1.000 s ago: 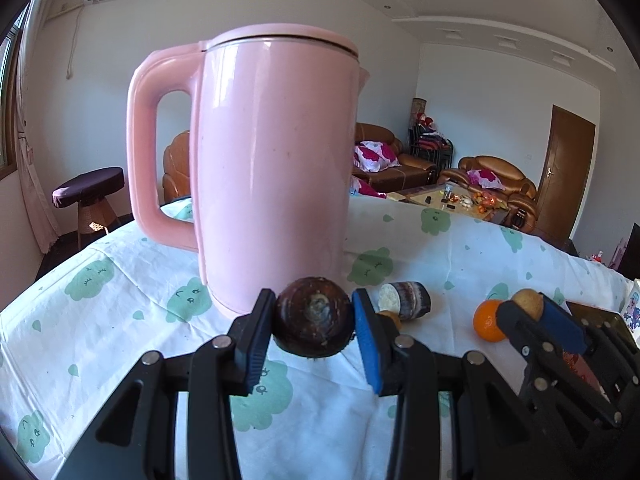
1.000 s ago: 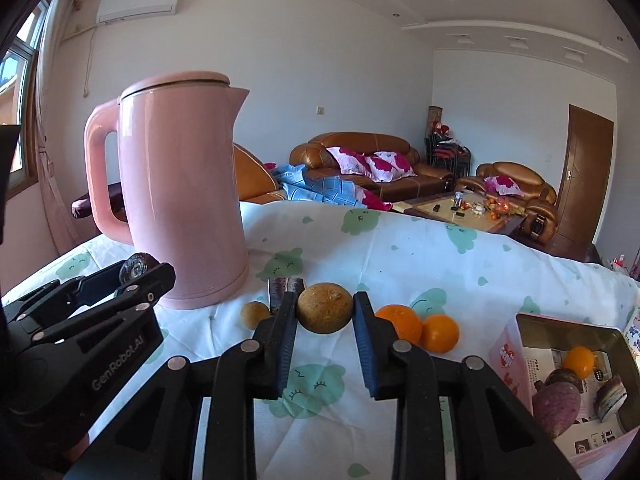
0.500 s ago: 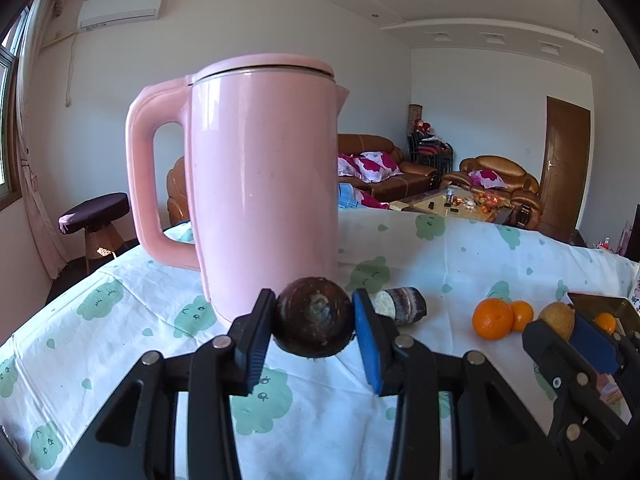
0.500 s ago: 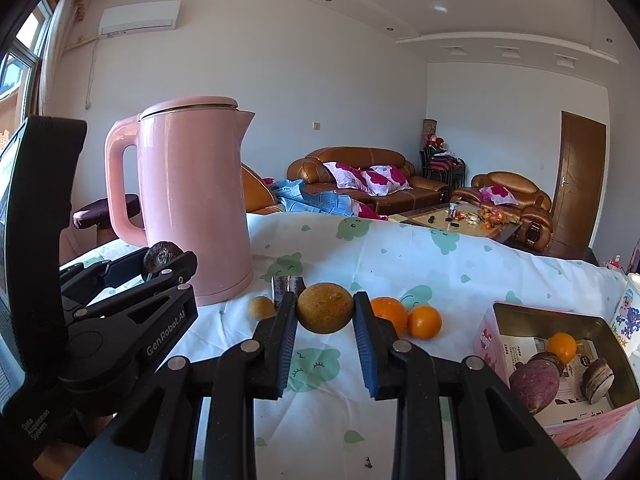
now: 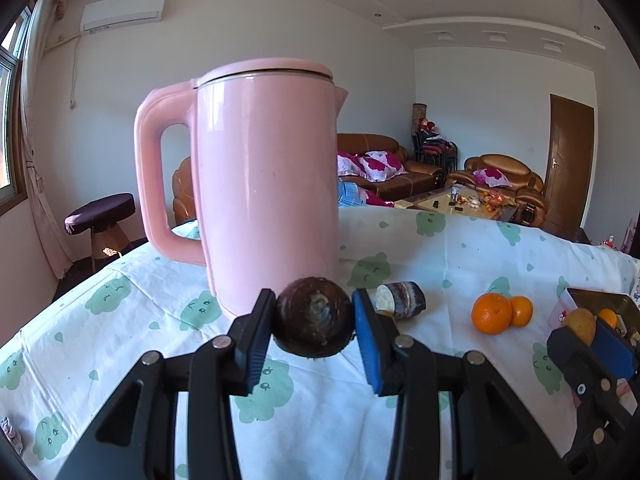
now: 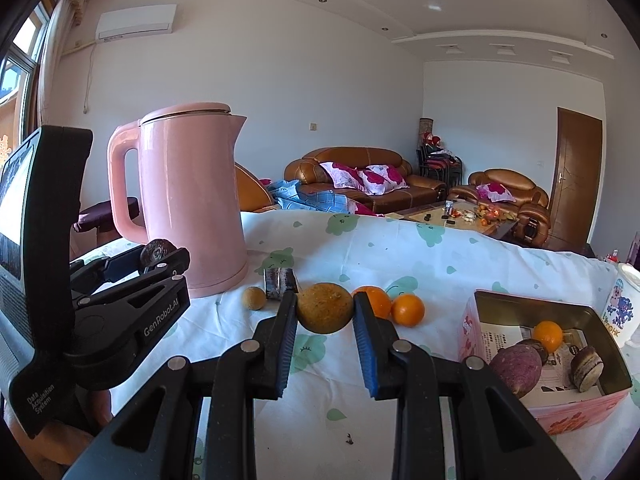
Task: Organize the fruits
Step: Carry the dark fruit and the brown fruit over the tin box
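Above patterned tablecloth [image 6: 480,264], left gripper [image 5: 314,318] clamps dark fruit [image 5: 314,316], right gripper [image 6: 325,314] yellow-brown fruit [image 6: 325,313]

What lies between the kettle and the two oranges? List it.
In the right wrist view: a small brown fruit and a cut dark stub, between kettle and oranges.

Tall glossy pink plastic electric kettle [image 5: 266,184] sits upright on a white tablecloth printed with little green cartoon faces [image 5: 460,256], handle toward 9 o'clock. Behind it at about 1 o'clock there's a brown leather sofa with pink floral cushions [image 6: 360,178], then a dark wooden door [image 6: 578,172] at 3. White wall-mounted air conditioner [image 6: 136,20] is up at 11.
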A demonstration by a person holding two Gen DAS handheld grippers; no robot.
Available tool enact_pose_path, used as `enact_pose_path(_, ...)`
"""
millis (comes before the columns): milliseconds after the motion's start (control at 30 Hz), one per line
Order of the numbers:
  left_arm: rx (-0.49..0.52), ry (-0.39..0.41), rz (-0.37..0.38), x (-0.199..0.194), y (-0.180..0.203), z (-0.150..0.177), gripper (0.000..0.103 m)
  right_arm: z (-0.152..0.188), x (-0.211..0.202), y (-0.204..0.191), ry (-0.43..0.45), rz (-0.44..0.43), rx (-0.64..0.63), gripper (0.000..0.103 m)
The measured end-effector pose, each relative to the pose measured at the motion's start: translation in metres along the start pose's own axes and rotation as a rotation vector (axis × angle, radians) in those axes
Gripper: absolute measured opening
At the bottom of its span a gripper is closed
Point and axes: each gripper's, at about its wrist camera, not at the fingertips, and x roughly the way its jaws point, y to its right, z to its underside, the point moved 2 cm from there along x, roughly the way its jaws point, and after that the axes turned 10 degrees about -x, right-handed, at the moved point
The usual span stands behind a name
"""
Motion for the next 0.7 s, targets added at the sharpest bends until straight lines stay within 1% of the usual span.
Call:
enact_pose_path(200,-0.007,-0.005,0.004,-0.007,0.001,0.003,0.041,0.004,-0.007,0.004,0.0,0.006,-0.006,0.03)
enact_pose_path(433,0.011,0.003,-0.003,-0.015,0.009,0.008,0.041,0.008,-0.016,0.01,0.004,0.02,-0.021,0.03)
enact_pose_path(700,-0.001,0.0,-0.003,-0.022,0.013,0.011,0.041,0.013,-0.024,0.019,0.002,0.026,-0.016,0.03)
